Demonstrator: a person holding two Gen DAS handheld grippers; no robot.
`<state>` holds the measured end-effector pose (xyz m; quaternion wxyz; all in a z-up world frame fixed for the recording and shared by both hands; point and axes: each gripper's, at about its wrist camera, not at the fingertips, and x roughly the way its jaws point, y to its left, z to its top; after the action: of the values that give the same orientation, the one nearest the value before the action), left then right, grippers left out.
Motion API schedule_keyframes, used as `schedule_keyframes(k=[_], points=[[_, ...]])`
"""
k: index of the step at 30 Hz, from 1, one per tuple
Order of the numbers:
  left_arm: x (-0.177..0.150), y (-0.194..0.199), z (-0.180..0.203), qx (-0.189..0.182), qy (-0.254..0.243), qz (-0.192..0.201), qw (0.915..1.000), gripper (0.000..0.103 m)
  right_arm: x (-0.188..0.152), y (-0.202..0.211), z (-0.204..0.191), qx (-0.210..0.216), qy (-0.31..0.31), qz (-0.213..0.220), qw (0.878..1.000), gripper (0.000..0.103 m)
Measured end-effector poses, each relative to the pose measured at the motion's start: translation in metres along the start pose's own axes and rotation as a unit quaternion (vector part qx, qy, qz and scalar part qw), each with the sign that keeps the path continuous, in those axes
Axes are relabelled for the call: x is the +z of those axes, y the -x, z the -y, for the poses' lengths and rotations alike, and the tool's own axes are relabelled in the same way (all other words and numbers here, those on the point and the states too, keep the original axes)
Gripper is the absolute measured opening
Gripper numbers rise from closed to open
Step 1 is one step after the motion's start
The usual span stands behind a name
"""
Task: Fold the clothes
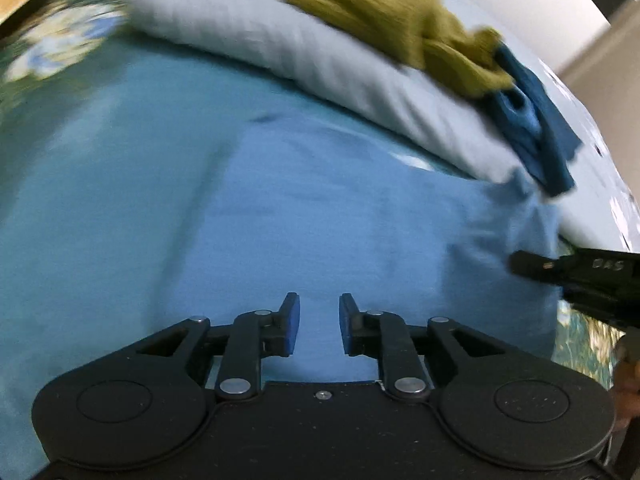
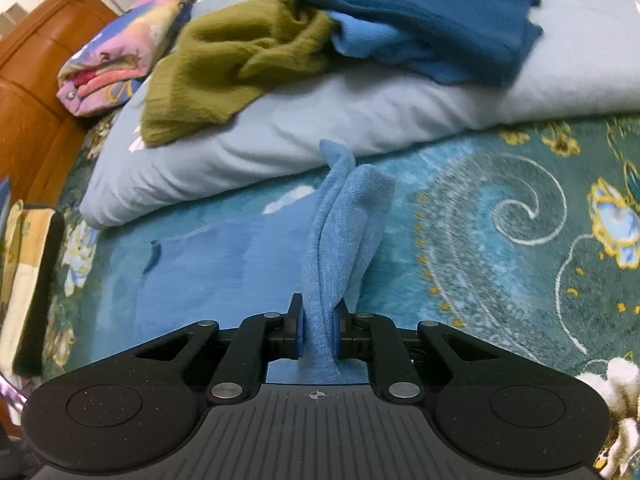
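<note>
The light blue, soft knit garment [image 1: 304,216] lies spread flat on my side of the bed, over the teal floral bedspread [image 2: 520,216], with its far edge running along the foot of the pale grey-blue folded quilt [image 2: 280,136]. My right gripper [image 2: 318,332] has its blue pads nearly closed on a bunched fold of that garment; the pinched cloth rises in a ridge straight ahead of the fingers, toward the quilt. In the left wrist view the same gripper enters from the right edge, at the garment's right-hand side.

My left gripper [image 1: 319,326] hangs over the middle of the garment with its pads parted by a moderate gap and nothing between them; blue fabric shows through the gap.

As I judge it, the fold turns on this: the held edge is on the right, the free body of the garment stretches away to the left, so the right gripper is the one to carry cloth across, leftward, while the left could pin or take the opposite edge.

Beyond, on top of the quilt, sit an olive-green ribbed sweater [image 2: 224,64] and a dark teal garment [image 2: 440,12], touching each other. At the far left corner lies a folded pink floral cloth [image 2: 120,52] beside the brown leather headboard [image 2: 36,80].
</note>
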<state>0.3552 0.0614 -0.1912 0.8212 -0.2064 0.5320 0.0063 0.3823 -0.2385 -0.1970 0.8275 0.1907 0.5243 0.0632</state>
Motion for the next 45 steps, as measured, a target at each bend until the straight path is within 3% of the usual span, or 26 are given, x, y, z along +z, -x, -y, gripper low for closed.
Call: schedule_keyframes(k=[6, 10, 21, 24, 27, 30, 33, 38, 45], points=[[-0.01, 0.023, -0.079, 0.011, 0.058, -0.022, 0.998, 0.021, 0.0, -0.006, -0.062, -0.021, 0.023, 0.008, 0.999, 0.01], [-0.006, 0.037, -0.121, 0.01, 0.055, -0.023, 0.9982, 0.027, -0.002, -0.024, -0.106, -0.035, 0.033, 0.004, 0.999, 0.01], [0.015, 0.051, -0.196, 0.001, 0.091, -0.013, 0.9957, 0.031, -0.021, -0.113, -0.198, -0.103, 0.075, -0.062, 0.99, 0.011], [0.012, 0.05, -0.205, -0.001, 0.097, -0.021, 0.995, 0.032, -0.028, -0.118, -0.208, -0.112, 0.077, -0.07, 0.988, 0.017], [0.01, 0.048, -0.206, -0.009, 0.098, -0.028, 0.9947, 0.033, -0.031, -0.114, -0.216, -0.095, 0.076, -0.066, 0.99, 0.022], [0.015, 0.044, -0.196, -0.027, 0.085, -0.032, 0.9955, 0.035, -0.029, -0.098, -0.214, -0.038, 0.044, -0.063, 0.996, 0.028], [0.021, 0.038, -0.174, -0.06, 0.066, -0.033, 0.9955, 0.04, -0.026, -0.071, -0.207, 0.003, 0.008, -0.032, 0.999, 0.038], [0.034, 0.023, -0.127, -0.125, 0.032, -0.033, 0.9911, 0.046, -0.029, -0.03, -0.164, -0.022, -0.051, 0.02, 0.998, 0.043], [0.041, 0.001, -0.057, -0.189, -0.047, -0.044, 0.9799, 0.05, -0.054, -0.011, -0.096, -0.076, -0.114, 0.015, 0.991, 0.044]])
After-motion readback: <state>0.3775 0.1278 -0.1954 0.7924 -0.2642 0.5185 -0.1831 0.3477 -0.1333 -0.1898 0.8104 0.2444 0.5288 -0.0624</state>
